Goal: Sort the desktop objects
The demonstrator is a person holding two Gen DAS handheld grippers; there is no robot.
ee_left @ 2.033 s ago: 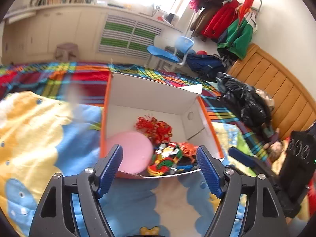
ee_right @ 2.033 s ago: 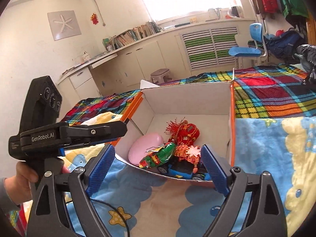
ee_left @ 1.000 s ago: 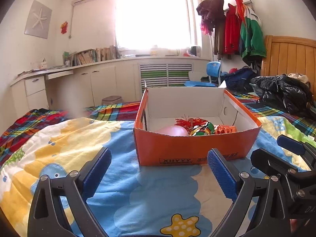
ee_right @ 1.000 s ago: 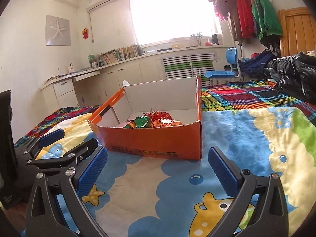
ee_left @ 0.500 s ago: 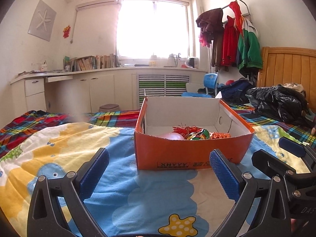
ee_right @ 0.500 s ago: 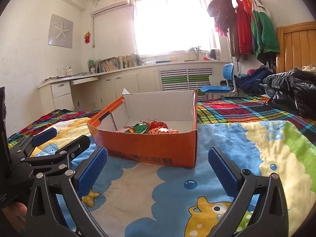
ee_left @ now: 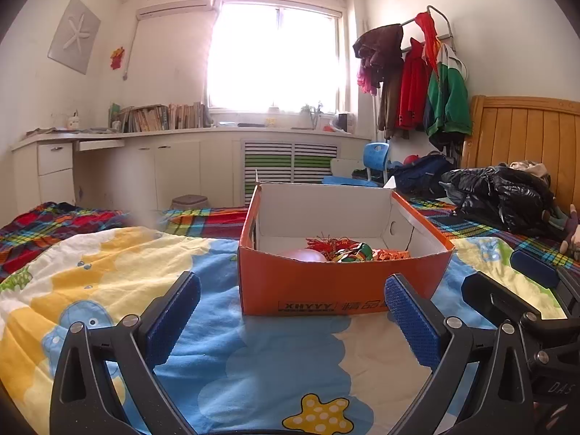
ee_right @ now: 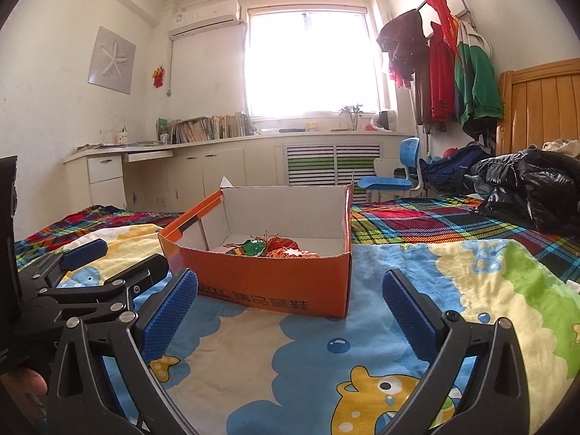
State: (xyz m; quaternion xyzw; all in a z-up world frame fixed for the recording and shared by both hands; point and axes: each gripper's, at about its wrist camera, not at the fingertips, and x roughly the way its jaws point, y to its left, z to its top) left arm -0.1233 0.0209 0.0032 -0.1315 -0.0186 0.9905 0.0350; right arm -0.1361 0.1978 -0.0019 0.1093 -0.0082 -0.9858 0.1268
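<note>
Our left gripper (ee_left: 291,311) has its blue-padded fingers (ee_left: 173,317) spread wide with nothing between them, low over the cartoon-print quilt (ee_left: 253,362). Our right gripper (ee_right: 290,311) is likewise spread wide and holds nothing; its blue pads (ee_right: 407,313) frame the quilt in front of the box. The two grippers sit side by side, each showing at the edge of the other's view.

Just ahead of both stands the orange cardboard box (ee_left: 326,286), open at the top, white inside, resting on the quilt with printed lettering on its near wall. In the left wrist view it sits centred between the fingers; in the right wrist view it lies slightly left of centre. Inside, bunched toward the near wall, we see a pink rounded object (ee_left: 306,255), a red tasselled ornament (ee_left: 328,243), a green and multicoloured toy (ee_left: 353,253) and an orange piece (ee_left: 393,254); we cannot tell more of them over the rim.

Beyond the box a plaid blanket (ee_right: 417,219) covers the bed, with a black jacket (ee_left: 500,195) heaped on it before the wooden headboard (ee_left: 525,130). Farther back are a blue chair (ee_right: 395,177), a coat rack (ee_right: 442,65) and a bright window (ee_left: 275,58).
</note>
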